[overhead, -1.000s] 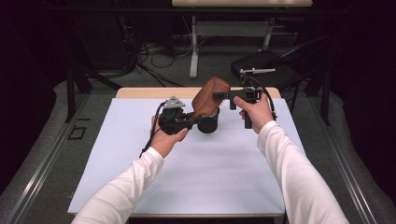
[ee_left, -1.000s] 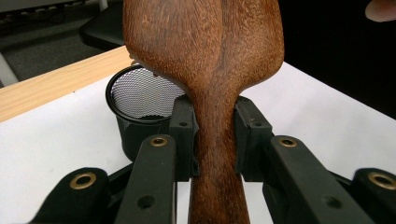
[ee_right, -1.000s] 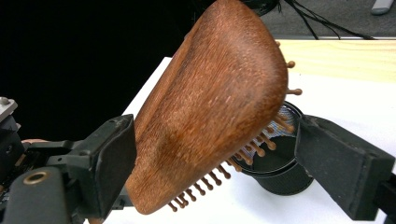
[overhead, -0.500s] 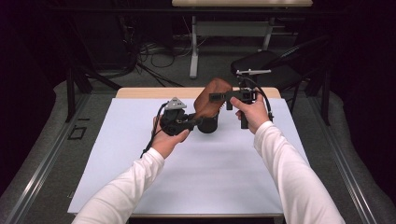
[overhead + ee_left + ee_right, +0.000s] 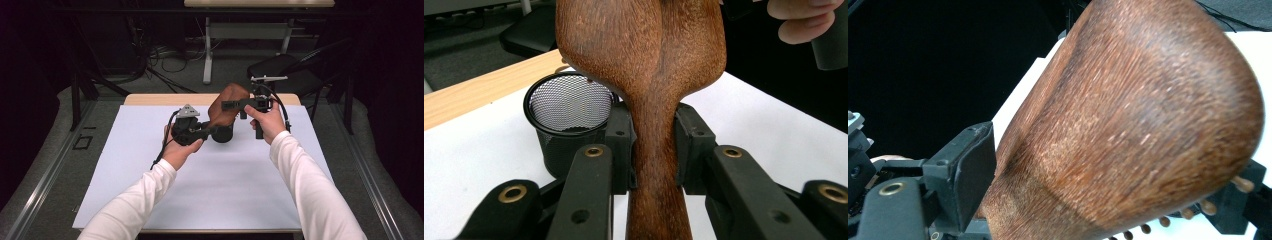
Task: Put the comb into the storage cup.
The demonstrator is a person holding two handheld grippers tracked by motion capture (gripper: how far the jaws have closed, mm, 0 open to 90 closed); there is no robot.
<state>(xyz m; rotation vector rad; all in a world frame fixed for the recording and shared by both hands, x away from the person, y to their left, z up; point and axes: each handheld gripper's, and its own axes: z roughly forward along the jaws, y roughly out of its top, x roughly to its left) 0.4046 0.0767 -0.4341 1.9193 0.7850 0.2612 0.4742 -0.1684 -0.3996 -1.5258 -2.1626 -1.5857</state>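
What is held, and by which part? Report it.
Left gripper is shut on the brush at its neck, just below the head. Right gripper straddles the head; whether it grips cannot be told.

Brush (image 5: 649,65): dark brown wood, fine visible grain, matt finish. Cup (image 5: 569,120): black metal mesh, smooth rim. Table (image 5: 165,99): pale wood edge under a matt white sheet (image 5: 210,190). Sleeves (image 5: 310,185): white cloth.
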